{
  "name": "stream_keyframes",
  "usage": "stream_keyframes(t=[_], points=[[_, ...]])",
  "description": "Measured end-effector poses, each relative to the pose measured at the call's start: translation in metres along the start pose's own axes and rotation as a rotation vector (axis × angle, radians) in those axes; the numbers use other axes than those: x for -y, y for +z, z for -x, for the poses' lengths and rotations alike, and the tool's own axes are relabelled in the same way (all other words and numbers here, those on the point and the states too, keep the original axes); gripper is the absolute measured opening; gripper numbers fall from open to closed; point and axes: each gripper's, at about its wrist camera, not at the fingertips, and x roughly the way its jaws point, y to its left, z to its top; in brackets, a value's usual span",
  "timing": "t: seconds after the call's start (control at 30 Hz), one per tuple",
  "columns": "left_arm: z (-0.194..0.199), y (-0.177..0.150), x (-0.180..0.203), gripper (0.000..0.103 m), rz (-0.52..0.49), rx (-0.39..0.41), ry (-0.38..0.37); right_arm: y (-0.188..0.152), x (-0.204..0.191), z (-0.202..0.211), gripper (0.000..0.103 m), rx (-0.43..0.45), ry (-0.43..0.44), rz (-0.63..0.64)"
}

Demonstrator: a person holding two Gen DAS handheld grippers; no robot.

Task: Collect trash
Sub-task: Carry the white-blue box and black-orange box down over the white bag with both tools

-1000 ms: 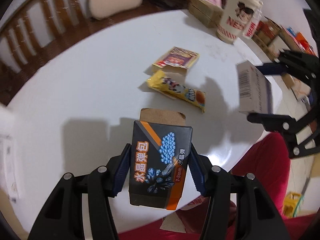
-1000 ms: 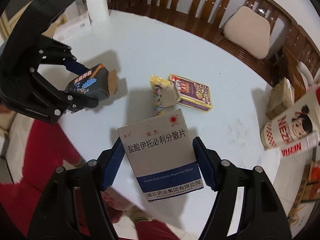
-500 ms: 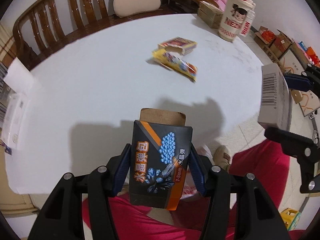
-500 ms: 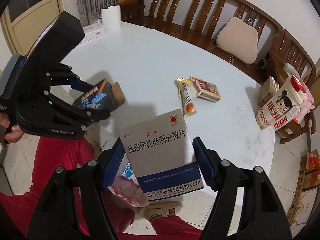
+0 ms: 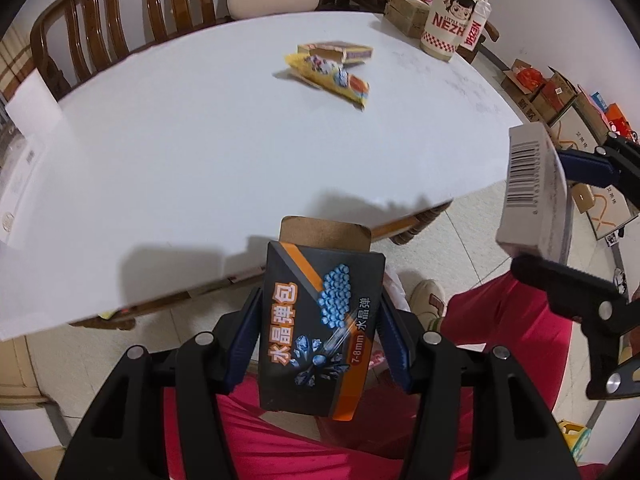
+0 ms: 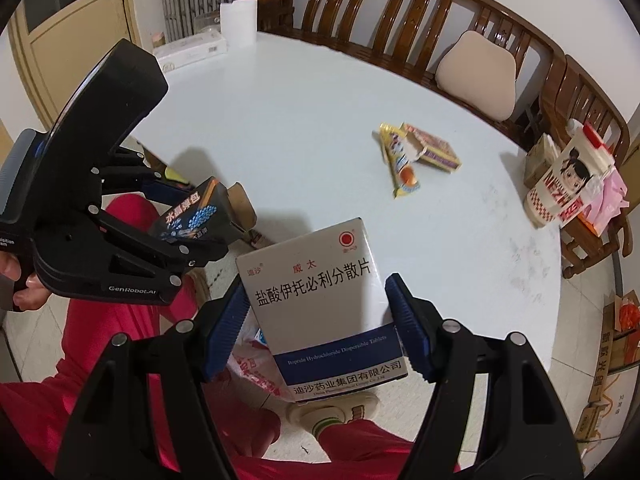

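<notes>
The left gripper (image 5: pixel 322 336) is clamped on the black water-bead box (image 5: pixel 320 332), its brown flap open at the far end, and the right gripper (image 6: pixel 318 322) is clenched on the white medicine box (image 6: pixel 326 308). Over the last second both have drawn back from above the white tabletop (image 5: pixel 200 152): the two boxes, which hung over the tabletop a second ago, now hang past its near edge, above the person's red trousers (image 6: pixel 104 312) and a beige shoe (image 6: pixel 336 410). Just below the medicine box a crumpled plastic bag with red print (image 6: pixel 256 368) shows, which I judge to be where the trash goes, so the drop looks close. Neither grip has loosened in that time. Farther off, the yellow snack wrapper (image 5: pixel 332 78) and the flat yellow-and-purple carton (image 5: pixel 340 52) touching it lie on the tabletop in the same place, uncollected. Beyond them stands the Nezha cup (image 5: pixel 452 20)
</notes>
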Motion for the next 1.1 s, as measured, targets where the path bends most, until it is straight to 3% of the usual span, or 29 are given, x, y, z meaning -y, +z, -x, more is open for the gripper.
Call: stream_keyframes(t=[0.17, 0.5, 1.1], points=[[-0.016, -0.014, 0.002, 0.054, 0.021, -0.012, -0.01, -0.018, -0.008, -0.014, 0.068, -0.023, 0.01, -0.008], [-0.056, -0.041, 0.009, 0.054, 0.024, -0.04, 0.045, -0.052, -0.016, -0.056, 0.068, -0.089, 0.035, -0.055], [-0.135, -0.06, 0.021, 0.054, -0.003, -0.191, -0.007, -0.09, 0.0, -0.134, 0.068, -0.186, 0.054, -0.177]])
